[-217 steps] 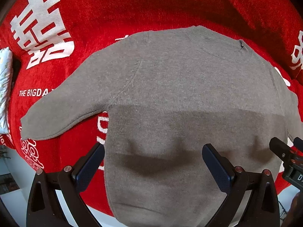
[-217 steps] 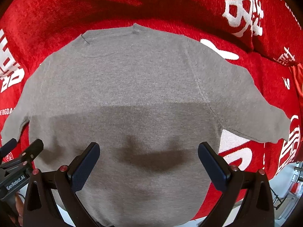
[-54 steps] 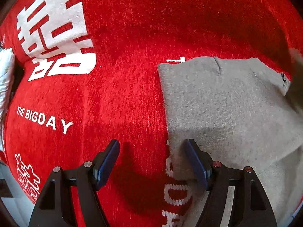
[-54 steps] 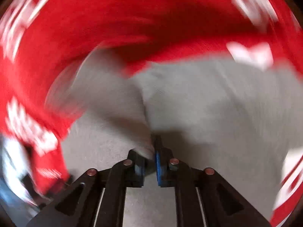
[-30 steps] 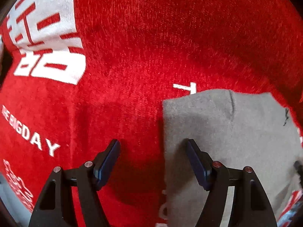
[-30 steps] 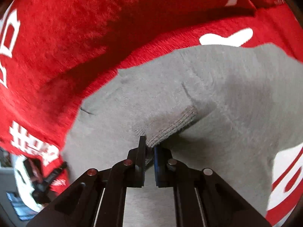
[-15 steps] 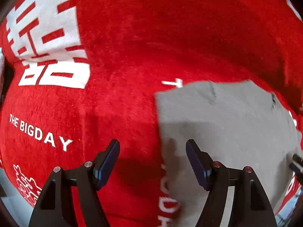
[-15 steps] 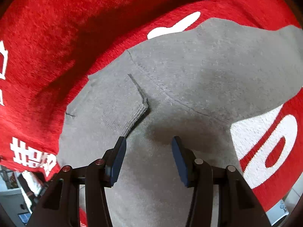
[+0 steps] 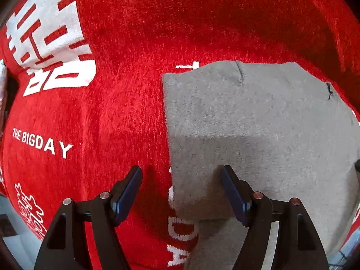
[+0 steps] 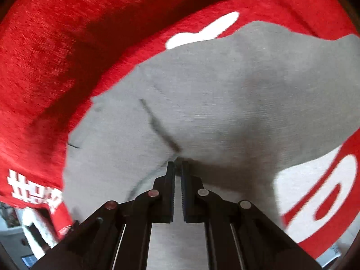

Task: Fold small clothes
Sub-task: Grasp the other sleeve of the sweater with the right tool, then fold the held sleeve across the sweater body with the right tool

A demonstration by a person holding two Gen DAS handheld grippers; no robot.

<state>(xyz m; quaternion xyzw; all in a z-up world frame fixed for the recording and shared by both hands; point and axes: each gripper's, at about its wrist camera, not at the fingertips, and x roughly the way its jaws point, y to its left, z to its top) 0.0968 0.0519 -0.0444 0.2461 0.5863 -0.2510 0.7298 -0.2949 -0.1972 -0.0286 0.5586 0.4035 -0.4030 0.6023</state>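
Note:
A grey sweater lies on a red blanket, its left side folded in to a straight edge. My left gripper hovers over that folded edge with its jaws opening; the edge lies below the gap and the pads touch nothing. In the right wrist view the sweater shows a sleeve folded across the chest, its cuff edge a dark line. The other sleeve spreads out to the right. My right gripper is shut, tips down at the fabric beside the cuff; whether cloth is pinched is unclear.
The blanket bears large white characters and the words THE BIGDAY. Its edge and floor clutter show at the lower left of the right wrist view. A dark tip of the other gripper shows at the right edge.
My right gripper let the sleeve cuff go onto the chest, opened, then shut again at the fabric. The left gripper drifted along the folded edge, still open.

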